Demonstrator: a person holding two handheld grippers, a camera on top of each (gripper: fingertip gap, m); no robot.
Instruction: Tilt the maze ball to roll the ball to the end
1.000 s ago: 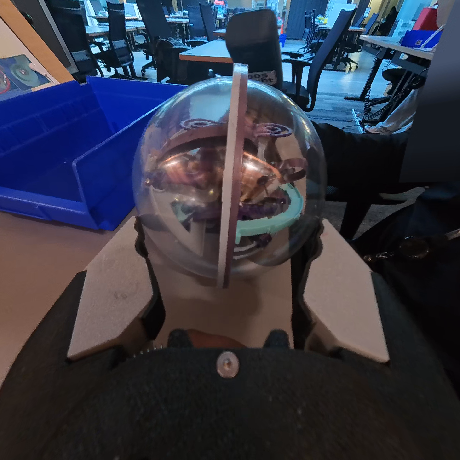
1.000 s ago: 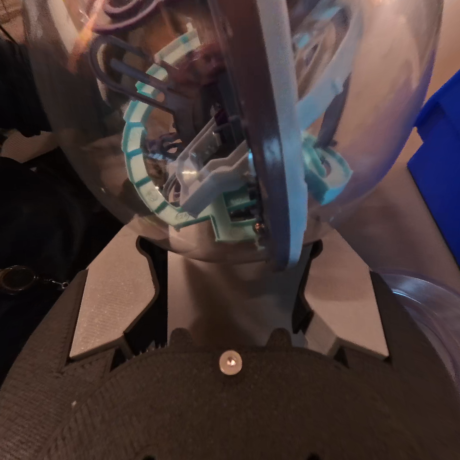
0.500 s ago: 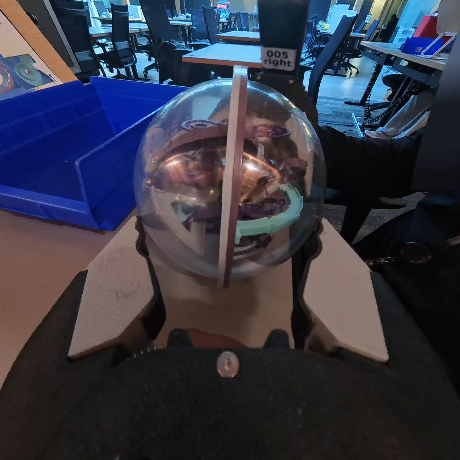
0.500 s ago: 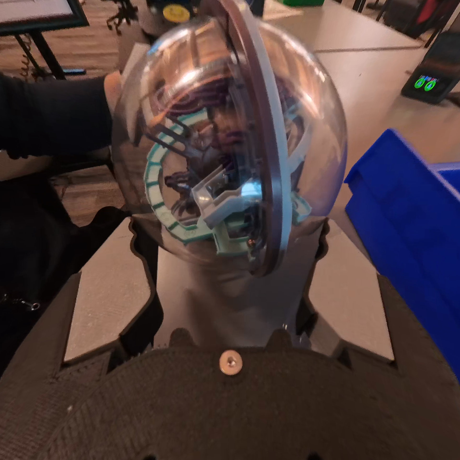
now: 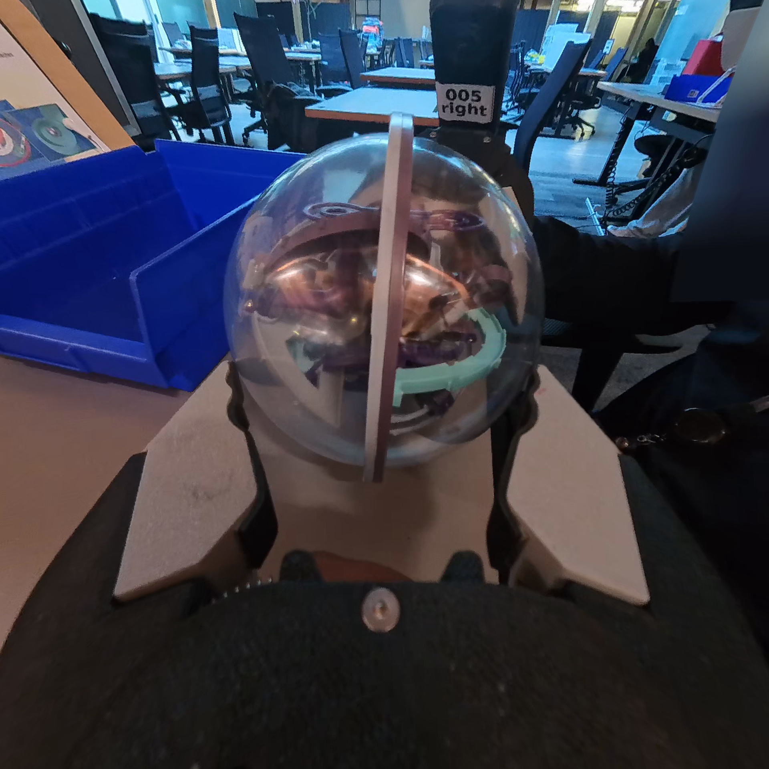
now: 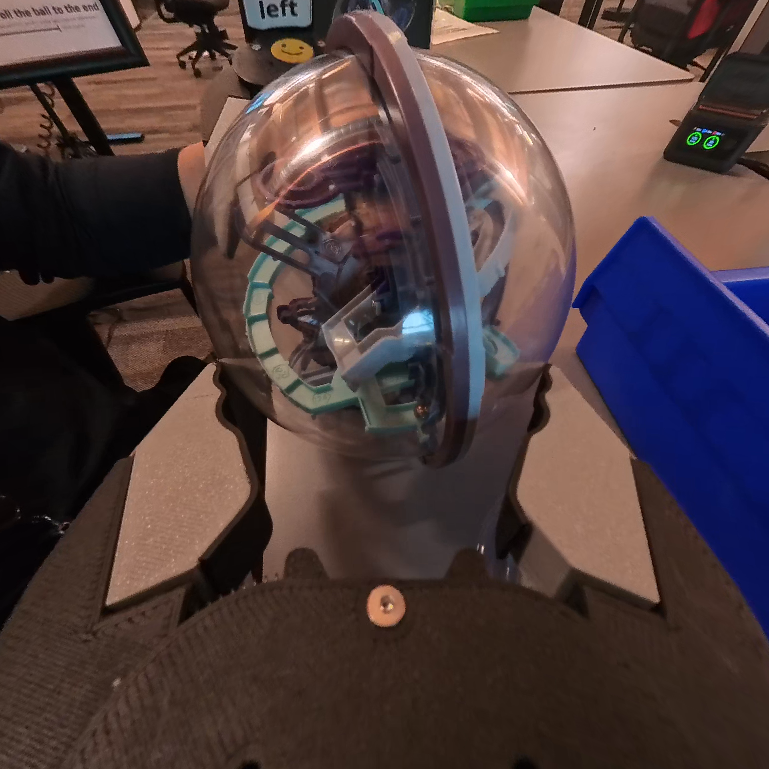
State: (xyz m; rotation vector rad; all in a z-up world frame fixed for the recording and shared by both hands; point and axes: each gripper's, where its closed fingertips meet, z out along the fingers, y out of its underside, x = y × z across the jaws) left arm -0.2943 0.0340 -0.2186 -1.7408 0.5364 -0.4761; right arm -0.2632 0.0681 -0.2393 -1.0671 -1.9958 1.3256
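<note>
Moved since earlier: right gripper (image 6: 380, 370) has drawn back from the maze ball (image 6: 374, 249), jaws wider.
Left view: left gripper (image 5: 383, 374) pinches maze ball (image 5: 383, 299), held as before; blue bin (image 5: 104, 270) just beside it.
Right view: bin (image 6: 674, 353) at right; sleeve (image 6: 91, 212) behind; pad contact unclear.

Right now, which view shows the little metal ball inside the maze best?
The right wrist view: the small metal ball sits low on the teal track, beside the equator ring. In the left wrist view, glare and the ring across the maze ball hide it.
</note>
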